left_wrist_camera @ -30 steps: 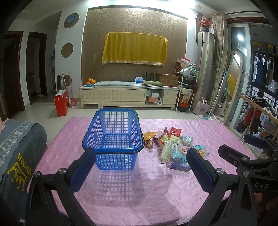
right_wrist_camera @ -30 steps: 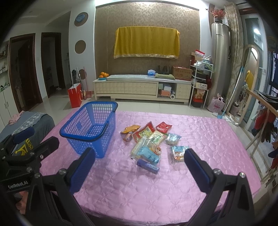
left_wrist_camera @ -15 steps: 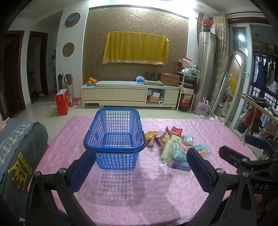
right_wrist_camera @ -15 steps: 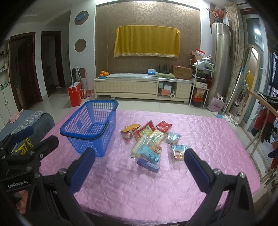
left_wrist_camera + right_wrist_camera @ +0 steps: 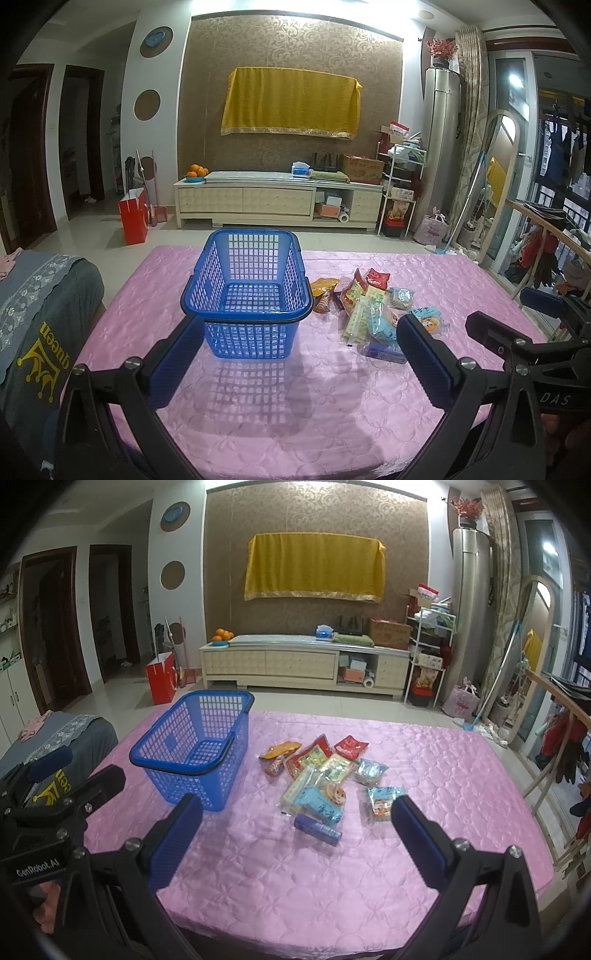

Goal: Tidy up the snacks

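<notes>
An empty blue plastic basket point(image 5: 245, 316) point(image 5: 173, 768) stands on the pink quilted table cover point(image 5: 295, 406). Right of it lies a loose pile of snack packets point(image 5: 373, 306) point(image 5: 321, 775), with a blue tube point(image 5: 317, 826) at its near edge. My left gripper point(image 5: 299, 354) hangs open in front of the basket with nothing between its fingers. My right gripper point(image 5: 295, 834) is open too, short of the blue tube and empty. Neither gripper touches anything.
A grey cloth-covered seat point(image 5: 37, 314) borders the table's left side. A wooden rack with clothes point(image 5: 554, 716) stands past the right edge. Beyond the far edge are tiled floor, a red bag point(image 5: 133, 218) and a long cabinet point(image 5: 277, 199).
Both views have drifted only slightly. Basket and snacks lie where they were, and both grippers stay open.
</notes>
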`<state>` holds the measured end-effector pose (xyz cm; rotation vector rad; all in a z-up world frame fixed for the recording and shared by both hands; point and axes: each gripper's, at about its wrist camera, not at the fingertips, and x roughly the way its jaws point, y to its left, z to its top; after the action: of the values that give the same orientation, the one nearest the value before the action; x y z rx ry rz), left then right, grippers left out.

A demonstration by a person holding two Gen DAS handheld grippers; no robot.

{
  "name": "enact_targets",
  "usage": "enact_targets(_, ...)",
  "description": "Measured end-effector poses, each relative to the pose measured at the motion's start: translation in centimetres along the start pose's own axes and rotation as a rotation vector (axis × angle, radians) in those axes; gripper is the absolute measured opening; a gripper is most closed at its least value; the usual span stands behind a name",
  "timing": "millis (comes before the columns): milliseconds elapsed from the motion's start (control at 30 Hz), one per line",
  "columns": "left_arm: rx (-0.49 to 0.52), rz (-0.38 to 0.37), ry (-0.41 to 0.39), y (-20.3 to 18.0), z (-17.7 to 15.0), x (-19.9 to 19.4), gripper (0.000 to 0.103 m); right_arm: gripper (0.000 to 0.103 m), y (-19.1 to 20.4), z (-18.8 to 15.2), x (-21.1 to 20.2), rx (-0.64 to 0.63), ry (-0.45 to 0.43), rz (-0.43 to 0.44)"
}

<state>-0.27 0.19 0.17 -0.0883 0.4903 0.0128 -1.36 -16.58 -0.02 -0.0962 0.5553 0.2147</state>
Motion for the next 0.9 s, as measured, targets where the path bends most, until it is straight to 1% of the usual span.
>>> enact_targets(233, 0.0, -0.004, 0.002, 0.1, 0.1, -0.2, 0.103, 0.103, 0.1, 0.0, 0.0, -0.001, 0.0, -0.003)
enact_targets(333, 0.004, -0.022, 0.007, -0.1, 0.6, -0.1, 0.103, 0.103, 0.0, 0.3, -0.1, 0.0, -0.003, -0.003)
enact_targets(500, 0.035, -0.046, 0.021, -1.2, 2.0, 1.1, 0.103, 0.103, -0.8, 1.3, 0.3, -0.016, -0.008, -0.073)
enact_targets(667, 0.101, -0.066, 0.069, -3.2, 3.1, 3.8, 0.103, 0.103, -3.1, 2.3, 0.8, -0.023, -0.038, -0.115)
enact_targets(733, 0.125, -0.081, 0.093, -4.2, 3.4, 5.0, 0.103, 0.103, -4.0, 2.5, 1.3, -0.035, -0.037, -0.149)
enact_targets(833, 0.155, -0.109, 0.143, -5.8, 3.5, 7.0, 0.103, 0.103, -5.8, 2.6, 2.5, -0.009, 0.002, -0.114)
enact_targets(900, 0.167, -0.119, 0.177, -6.9, 3.6, 8.6, 0.103, 0.103, -7.0, 2.5, 3.6, 0.013, 0.046, -0.114)
